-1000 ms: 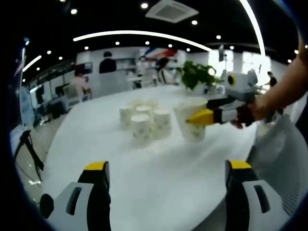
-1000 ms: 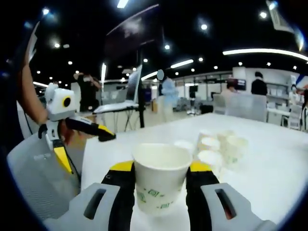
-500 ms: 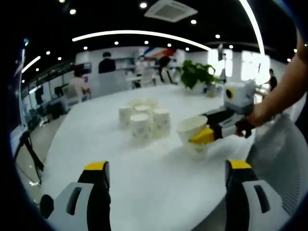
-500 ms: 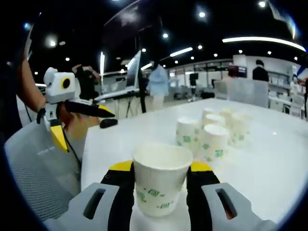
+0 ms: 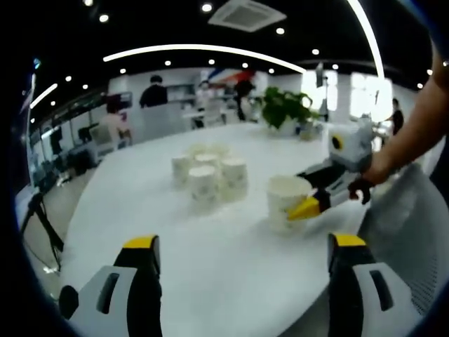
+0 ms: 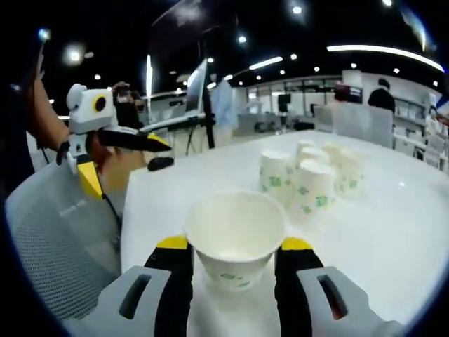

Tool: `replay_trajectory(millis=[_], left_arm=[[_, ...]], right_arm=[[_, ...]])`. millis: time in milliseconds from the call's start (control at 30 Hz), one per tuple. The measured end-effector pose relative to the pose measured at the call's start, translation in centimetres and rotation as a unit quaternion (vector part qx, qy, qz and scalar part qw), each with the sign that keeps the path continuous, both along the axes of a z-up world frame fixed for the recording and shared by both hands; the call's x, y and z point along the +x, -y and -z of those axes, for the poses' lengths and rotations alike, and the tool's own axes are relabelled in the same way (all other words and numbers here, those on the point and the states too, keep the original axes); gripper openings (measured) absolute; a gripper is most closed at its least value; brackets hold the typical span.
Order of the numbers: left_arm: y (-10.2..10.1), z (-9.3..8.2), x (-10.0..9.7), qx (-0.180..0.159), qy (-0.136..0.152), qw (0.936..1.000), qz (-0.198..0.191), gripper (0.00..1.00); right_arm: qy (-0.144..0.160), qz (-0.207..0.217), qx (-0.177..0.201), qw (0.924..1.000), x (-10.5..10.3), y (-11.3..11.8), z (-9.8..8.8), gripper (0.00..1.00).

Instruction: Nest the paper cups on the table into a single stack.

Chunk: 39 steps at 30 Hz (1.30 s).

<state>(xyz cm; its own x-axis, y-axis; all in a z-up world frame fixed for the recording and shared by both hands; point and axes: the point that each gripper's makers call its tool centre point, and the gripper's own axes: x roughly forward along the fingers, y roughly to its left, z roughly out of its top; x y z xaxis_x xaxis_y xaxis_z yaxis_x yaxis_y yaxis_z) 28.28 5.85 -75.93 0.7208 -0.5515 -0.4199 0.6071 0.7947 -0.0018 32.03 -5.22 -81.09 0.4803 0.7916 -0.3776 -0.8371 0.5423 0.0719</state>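
A cluster of several white paper cups [image 5: 207,175] with green print stands upright near the table's middle, also seen in the right gripper view as the cup cluster [image 6: 309,182]. My right gripper [image 6: 233,246] is shut on a single paper cup [image 6: 235,235], its jaws on either side of the cup's wall. In the left gripper view that cup [image 5: 286,202] rests low on the table to the right of the cluster, with the right gripper [image 5: 303,206] at its near side. My left gripper [image 5: 244,242] is open with nothing between its jaws; it hangs off the table's edge as the left gripper [image 6: 126,165].
The white table [image 5: 210,267] runs far back. A green plant [image 5: 284,109] stands at its far end. A grey mesh chair [image 6: 56,239] sits beside the near table edge. People stand and sit in the background.
The right gripper has brought its cup down from mid-air to the table, right of the cluster. The left gripper has held still.
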Motion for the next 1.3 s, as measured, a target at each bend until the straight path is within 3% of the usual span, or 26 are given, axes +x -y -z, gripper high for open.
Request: replay_trajectory(millis=[67,167,300,433,667,933,1133,1300], left_arm=[[0.0,0.0,0.0,0.000,0.000,1.0000,0.001,0.98],[0.0,0.0,0.0,-0.001,0.000,1.0000,0.001,0.98],[0.0,0.0,0.0,-0.003,0.000,1.0000,0.001,0.98],[0.0,-0.4,0.1,-0.018,0.003,0.9998,-0.004,0.98],[0.0,-0.8,0.2,-0.029,0.011,0.9995,-0.010,0.98],[-0.5,-1.0,0.5,-0.036,0.013,0.9990,-0.024,0.98],[-0.8,-0.9,0.7,-0.034,0.013,0.9988,-0.033,0.98],[-0.8,-1.0,0.7,-0.031,0.015,0.9989,-0.032,0.98]], right_arm=[[-0.001,-0.002,-0.002,1.0000,-0.2,0.0,0.0,0.47],[-0.002,-0.007,0.012,0.9999,-0.4,-0.4,-0.7,0.64],[0.001,-0.014,0.011,0.9998,-0.5,-0.4,-1.5,0.71],[0.012,-0.002,0.030,0.9995,0.1,0.4,-3.4,0.80],[0.032,0.027,0.030,0.9987,1.2,2.8,-5.9,0.86],[0.051,0.116,0.035,0.9913,2.4,7.6,-7.8,0.90],[0.056,0.165,0.029,0.9843,1.8,10.9,-7.9,0.94],[0.057,0.186,0.035,0.9803,0.6,11.8,-7.7,0.95]])
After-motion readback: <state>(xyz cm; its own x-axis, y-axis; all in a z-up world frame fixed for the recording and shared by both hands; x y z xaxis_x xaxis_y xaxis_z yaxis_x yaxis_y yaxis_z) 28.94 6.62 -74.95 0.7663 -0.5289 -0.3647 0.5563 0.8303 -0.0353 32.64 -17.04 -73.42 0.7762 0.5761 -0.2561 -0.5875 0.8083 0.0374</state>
